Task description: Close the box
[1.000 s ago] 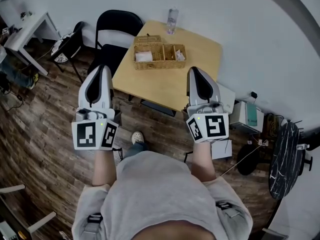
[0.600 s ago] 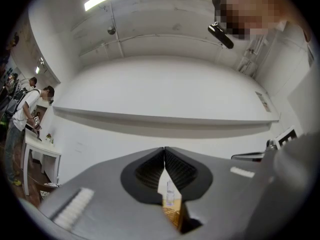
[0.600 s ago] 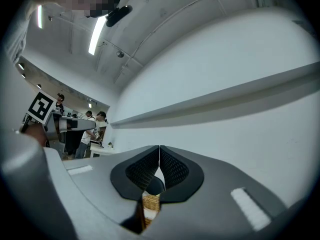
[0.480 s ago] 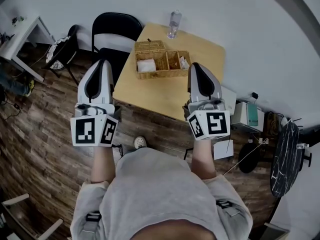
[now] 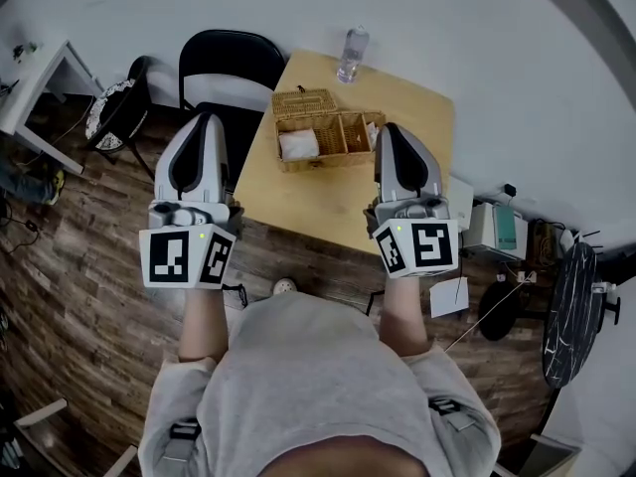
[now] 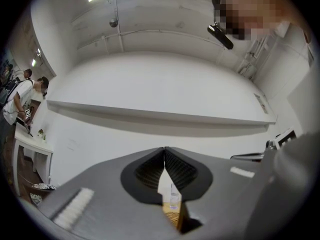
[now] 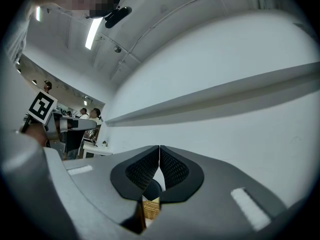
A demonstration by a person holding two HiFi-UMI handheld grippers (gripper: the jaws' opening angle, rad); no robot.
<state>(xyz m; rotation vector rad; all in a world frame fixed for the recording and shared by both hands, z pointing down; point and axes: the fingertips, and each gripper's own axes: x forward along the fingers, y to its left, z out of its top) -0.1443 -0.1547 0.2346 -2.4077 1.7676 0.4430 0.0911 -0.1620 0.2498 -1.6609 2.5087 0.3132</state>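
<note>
A wicker box (image 5: 326, 133) with its lid open and white items in its compartments sits on the wooden table (image 5: 328, 192) in the head view. My left gripper (image 5: 201, 118) is held above the floor to the left of the table, jaws shut and empty. My right gripper (image 5: 390, 127) hovers over the table's right side, just right of the box, also shut and empty. Through the gap under the jaws, the left gripper view shows a sliver of the box (image 6: 173, 217) and bottle (image 6: 173, 197). The right gripper view shows a bit of wicker (image 7: 150, 207).
A clear water bottle (image 5: 352, 55) stands at the table's far edge. A black chair (image 5: 228, 78) is at the table's left, another chair with a patterned cushion (image 5: 117, 100) further left. A white wall runs behind. Boxes and a black round table (image 5: 566, 311) lie to the right.
The table and box have shifted slightly right and lower in the head view. Both grippers stay raised and shut, about where they were.
</note>
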